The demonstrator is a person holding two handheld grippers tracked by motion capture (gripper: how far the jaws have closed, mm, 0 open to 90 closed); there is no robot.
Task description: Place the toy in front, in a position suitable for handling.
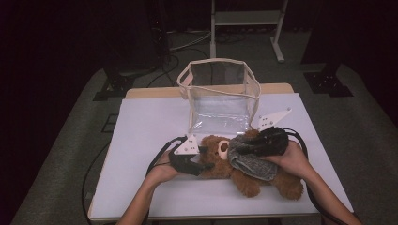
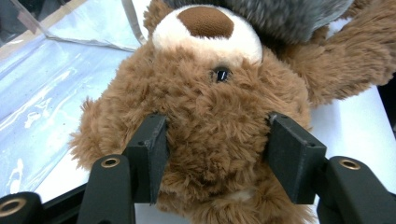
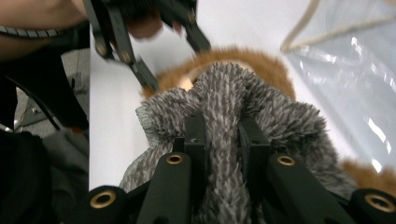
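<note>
Brown plush teddy bear point(image 1: 244, 171) lies on its back on the white desk point(image 1: 141, 140), just in front of a clear plastic bag point(image 1: 220, 93). It looks light, soft and squashy, so a firm hold on the head suits it best. The left tool point(image 2: 215, 154) pinches the bear's head on both sides. The right tool point(image 3: 222, 135) is pressed together on a fold of the grey knitted garment point(image 3: 261, 121) draped over the bear's chest; that fabric seems limp and stretchy.
</note>
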